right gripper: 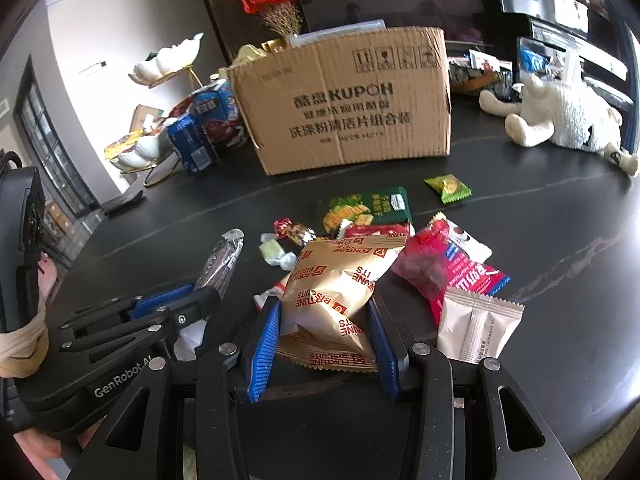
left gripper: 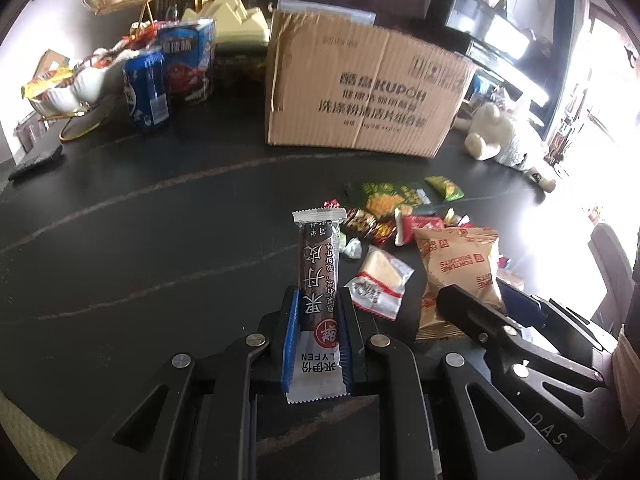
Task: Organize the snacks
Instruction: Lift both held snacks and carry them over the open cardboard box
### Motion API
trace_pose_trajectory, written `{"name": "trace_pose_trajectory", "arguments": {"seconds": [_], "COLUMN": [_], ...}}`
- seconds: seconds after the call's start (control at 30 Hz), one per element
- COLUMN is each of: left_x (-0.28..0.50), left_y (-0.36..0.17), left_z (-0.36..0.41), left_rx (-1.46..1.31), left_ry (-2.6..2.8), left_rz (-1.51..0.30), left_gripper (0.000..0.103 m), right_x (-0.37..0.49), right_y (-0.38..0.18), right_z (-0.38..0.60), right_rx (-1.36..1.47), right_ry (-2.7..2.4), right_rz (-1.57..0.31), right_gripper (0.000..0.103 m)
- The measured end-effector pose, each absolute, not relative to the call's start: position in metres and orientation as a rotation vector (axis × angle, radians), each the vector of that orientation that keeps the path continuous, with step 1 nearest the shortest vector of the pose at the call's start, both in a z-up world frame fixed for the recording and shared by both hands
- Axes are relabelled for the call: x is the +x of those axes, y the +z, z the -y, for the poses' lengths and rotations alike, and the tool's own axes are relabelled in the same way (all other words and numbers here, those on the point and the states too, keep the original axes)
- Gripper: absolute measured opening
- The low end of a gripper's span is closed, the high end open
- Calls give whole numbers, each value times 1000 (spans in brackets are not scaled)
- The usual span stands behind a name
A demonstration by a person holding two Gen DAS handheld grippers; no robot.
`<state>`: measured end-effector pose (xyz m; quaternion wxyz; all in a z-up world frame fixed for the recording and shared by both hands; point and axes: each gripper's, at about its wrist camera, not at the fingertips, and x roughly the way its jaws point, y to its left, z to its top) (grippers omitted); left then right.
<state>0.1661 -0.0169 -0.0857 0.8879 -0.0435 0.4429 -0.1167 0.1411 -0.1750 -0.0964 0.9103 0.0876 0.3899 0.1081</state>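
With both picks made, the left gripper [left gripper: 318, 312] pinching a brown snack bar [left gripper: 318, 276] and the right gripper [right gripper: 324, 334] clamping a gold biscuit bag [right gripper: 332, 292] above the table's pile, the cardboard box [left gripper: 360, 92] beyond likely awaits them.

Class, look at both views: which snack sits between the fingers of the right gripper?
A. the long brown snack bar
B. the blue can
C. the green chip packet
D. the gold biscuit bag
D: in the right wrist view, the gold biscuit bag lies between the blue fingers of the right gripper.
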Motion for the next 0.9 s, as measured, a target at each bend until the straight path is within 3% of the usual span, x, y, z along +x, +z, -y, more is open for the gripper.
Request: {"name": "trace_pose_trajectory", "arguments": {"seconds": [0.4, 0.9], "left_x": [156, 202], "left_y": [-40, 15], "left_z": [20, 30], "left_rx": [-48, -28], "left_ry": [-253, -281], "left_rz": [-790, -713], "left_gripper": [19, 18], "right_x": [140, 185], "right_y": [-46, 13], "right_z": [181, 197], "right_rx": [123, 148], "right_ry": [227, 211], "right_rz": [-705, -595], "right_gripper": [45, 45]}}
